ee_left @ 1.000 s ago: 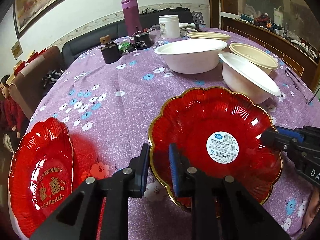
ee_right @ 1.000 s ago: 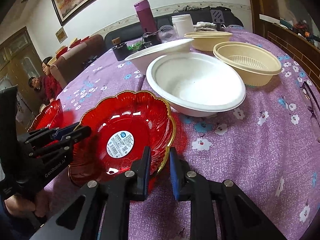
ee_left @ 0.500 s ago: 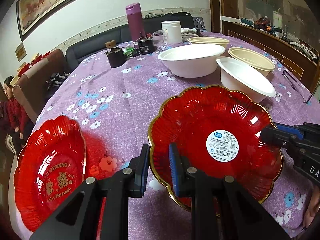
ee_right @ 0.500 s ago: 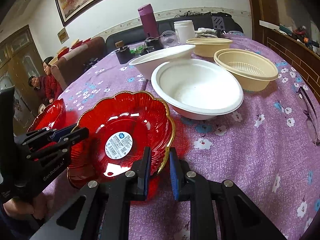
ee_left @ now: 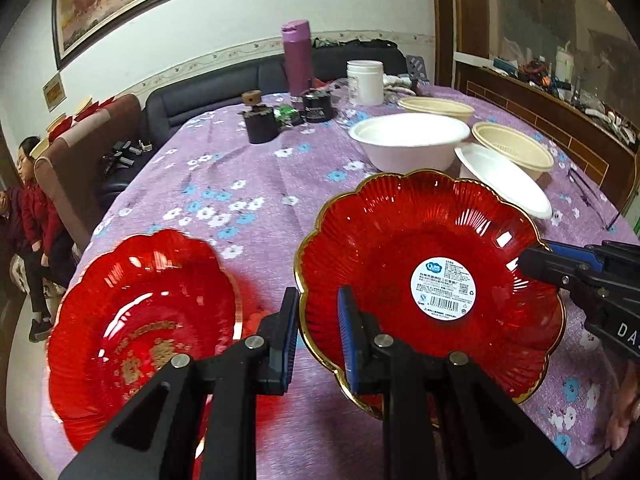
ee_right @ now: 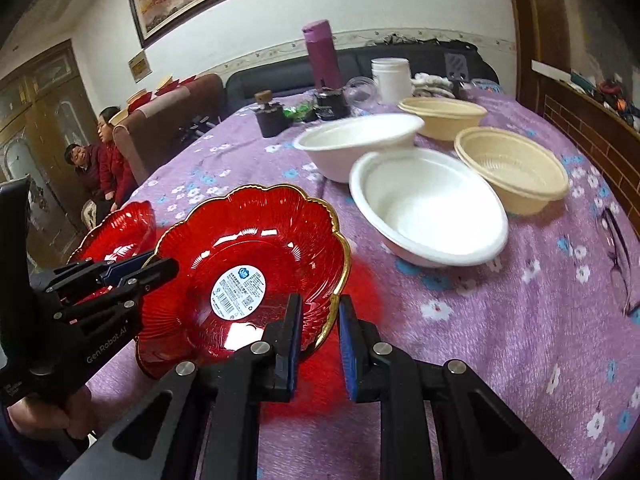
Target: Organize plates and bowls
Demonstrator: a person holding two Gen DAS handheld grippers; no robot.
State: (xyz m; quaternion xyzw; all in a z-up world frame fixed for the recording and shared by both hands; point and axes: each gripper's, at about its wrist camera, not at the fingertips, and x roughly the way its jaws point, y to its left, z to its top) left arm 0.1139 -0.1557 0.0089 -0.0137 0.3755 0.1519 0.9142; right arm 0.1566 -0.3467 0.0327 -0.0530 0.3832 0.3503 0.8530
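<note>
A red scalloped plate with a gold rim and a round white sticker (ee_left: pixel 432 280) is held above the purple flowered tablecloth, tilted. My left gripper (ee_left: pixel 318 336) is shut on its near-left rim. My right gripper (ee_right: pixel 318 336) is shut on its opposite rim (ee_right: pixel 332 292); the plate's bowl shows in the right wrist view (ee_right: pixel 248 276). A second red plate with gold lettering (ee_left: pixel 140 336) lies on the cloth to the left, also seen in the right wrist view (ee_right: pixel 120 228). Two white bowls (ee_right: pixel 424 216) (ee_right: pixel 356 144) and two beige bowls (ee_right: pixel 512 168) (ee_right: pixel 444 116) stand behind.
At the back of the table stand a purple flask (ee_left: pixel 298 64), a white jar (ee_left: pixel 364 80), and dark small containers (ee_left: pixel 260 120). Glasses (ee_right: pixel 616 256) lie at the right. A sofa and seated people (ee_right: pixel 100 160) are to the left, beyond the table edge.
Both grippers have lifted the stickered red plate and carried it left, nearer the lettered red plate. The bowls now look farther away.
</note>
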